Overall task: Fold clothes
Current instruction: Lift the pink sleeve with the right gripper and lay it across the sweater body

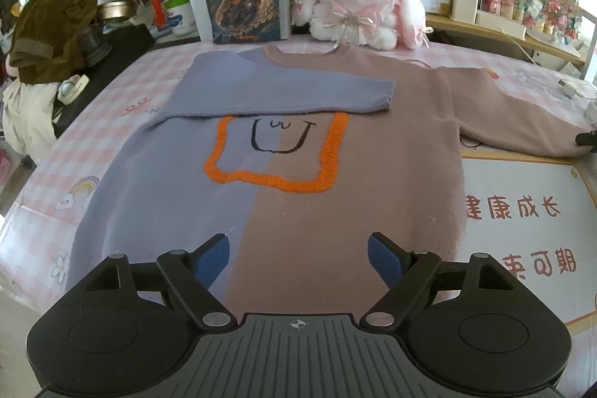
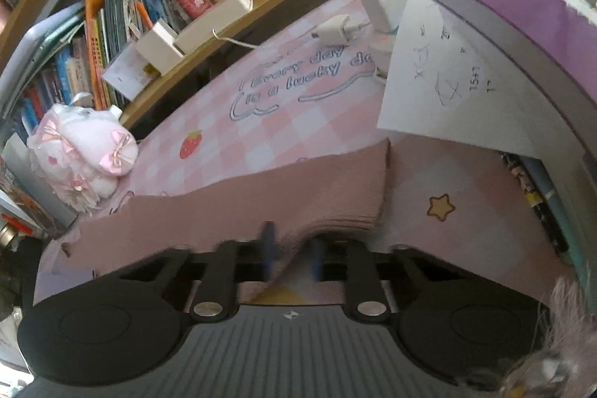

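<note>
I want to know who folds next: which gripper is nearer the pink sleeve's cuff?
Right. The right gripper is shut on the pink sleeve beside its cuff; the left gripper hovers open over the sweater's hem, apart from it.

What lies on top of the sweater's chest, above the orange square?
The purple sleeve lies folded across the sweater, above the orange square. It covers the chest beneath; what is there cannot be seen.
</note>
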